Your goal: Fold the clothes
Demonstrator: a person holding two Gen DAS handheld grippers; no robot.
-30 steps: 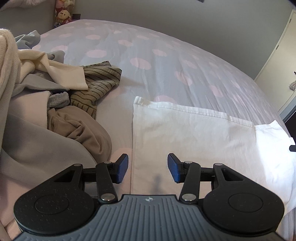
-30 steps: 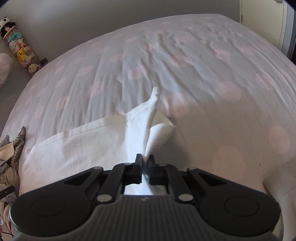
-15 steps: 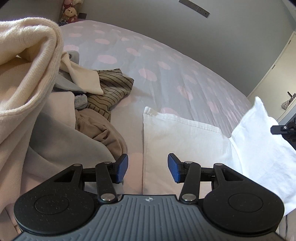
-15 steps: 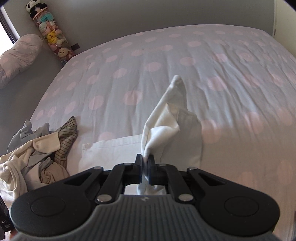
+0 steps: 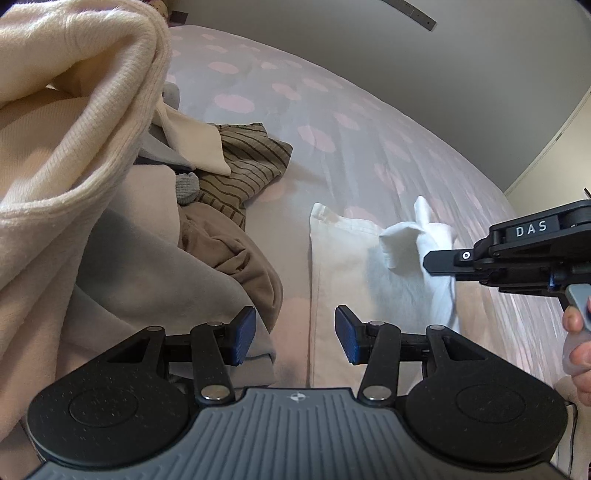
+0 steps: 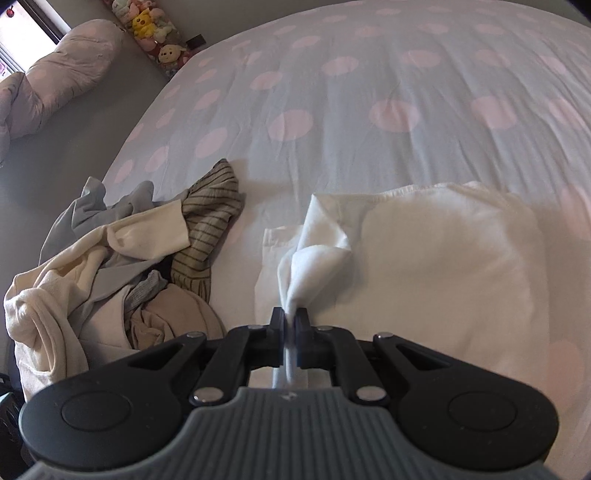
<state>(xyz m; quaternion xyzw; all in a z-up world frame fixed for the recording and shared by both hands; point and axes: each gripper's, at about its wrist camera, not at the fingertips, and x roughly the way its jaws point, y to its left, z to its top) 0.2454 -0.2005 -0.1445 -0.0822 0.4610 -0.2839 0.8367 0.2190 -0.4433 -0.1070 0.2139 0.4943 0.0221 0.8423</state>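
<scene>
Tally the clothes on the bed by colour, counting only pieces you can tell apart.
White: 1, the white garment pinched by the right gripper
Cream: 1, cream sweater
Grey: 1, grey garment
Olive striped: 1, striped garment
Tan: 1, tan garment
Total: 5; the pile may hide more.

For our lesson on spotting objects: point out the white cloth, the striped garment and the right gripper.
white cloth [image 6: 443,266], right wrist view, flat middle.
striped garment [image 6: 210,218], right wrist view, crumpled centre.
right gripper [image 6: 290,321], right wrist view, between the fingertips.

Home bedroom — bed w/ pink-dotted sheet [image 6: 369,92], heap of unfolded clothes [image 6: 122,258] on it, row of plush toys [image 6: 155,26] by the wall, matching duvet [image 6: 55,74] on floor.
</scene>
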